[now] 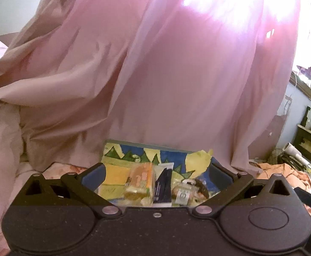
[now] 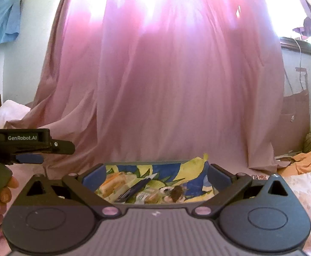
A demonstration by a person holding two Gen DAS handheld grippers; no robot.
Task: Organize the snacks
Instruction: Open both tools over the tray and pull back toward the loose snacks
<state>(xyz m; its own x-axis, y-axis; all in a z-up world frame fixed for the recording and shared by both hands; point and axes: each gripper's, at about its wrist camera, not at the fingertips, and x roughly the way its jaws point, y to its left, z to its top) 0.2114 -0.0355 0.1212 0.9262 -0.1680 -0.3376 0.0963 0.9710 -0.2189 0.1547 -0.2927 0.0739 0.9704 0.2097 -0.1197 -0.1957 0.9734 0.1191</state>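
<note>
Currently both tools stand released, jaws wide, nothing between them. Left tool and right tool each hover just short of one colourful box, which sits on the bed against the pink curtain. Snacks lie gathered inside it, presumably so they stay together: one orange clear-wrapped pack, one dark packet, one small labelled item; further pieces too blurred to count. A hand grips the left tool's handle.
</note>
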